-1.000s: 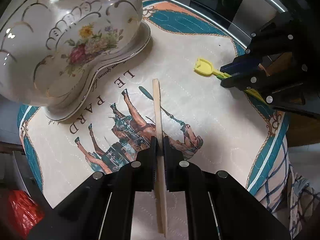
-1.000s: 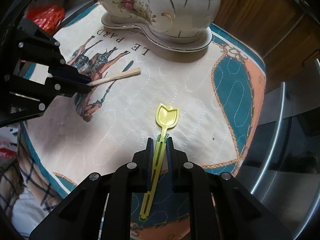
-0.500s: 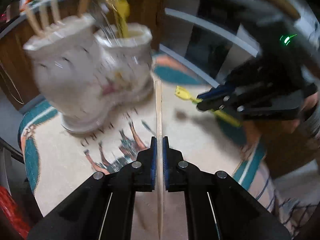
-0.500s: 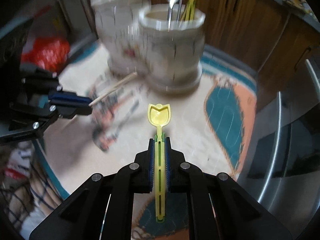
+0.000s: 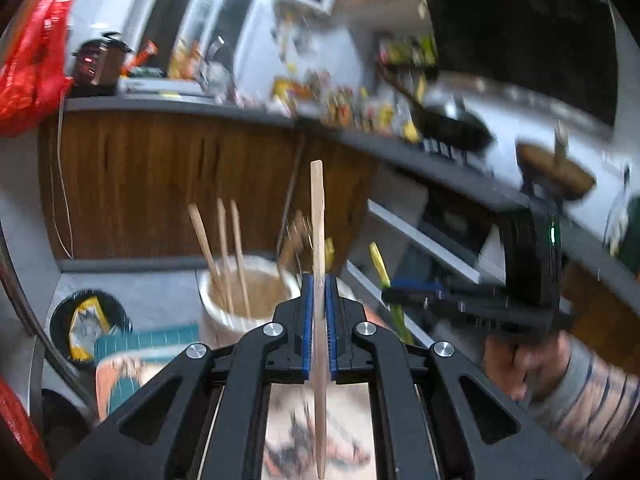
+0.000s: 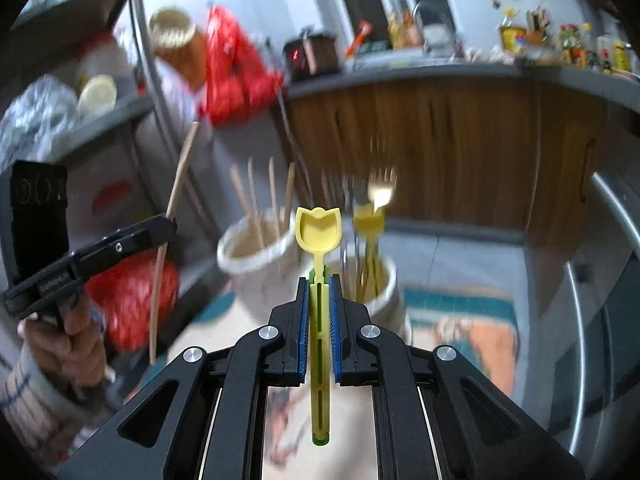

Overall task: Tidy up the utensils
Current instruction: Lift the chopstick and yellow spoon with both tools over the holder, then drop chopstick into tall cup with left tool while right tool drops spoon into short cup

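My left gripper (image 5: 319,280) is shut on a flat wooden stick (image 5: 318,220), which stands upright between the blue pads. Just beyond it is the white ceramic holder (image 5: 212,320), whose near compartment has three wooden sticks (image 5: 224,256) in it. My right gripper (image 6: 319,284) is shut on the handle of a yellow tulip-shaped spoon (image 6: 318,232), with the bowl pointing up. In the right wrist view the holder's left compartment (image 6: 240,256) carries wooden sticks and its right compartment (image 6: 386,280) carries forks and yellow spoons. Each gripper shows in the other's view, the left gripper (image 6: 170,226) and the right gripper (image 5: 390,294), both in the air beside the holder.
The printed placemat (image 6: 492,344) lies under the holder. Wooden cabinets (image 5: 160,184) and a cluttered counter (image 6: 520,64) stand behind. A dark pan (image 5: 452,128) sits at the far right, a red bag (image 6: 236,76) hangs at the left, and a bin (image 5: 86,332) stands on the floor.
Both grippers have risen off the mat and tilted up towards level, lifting the wooden stick and the yellow spoon. The holder now shows lower, with its open rims in view.
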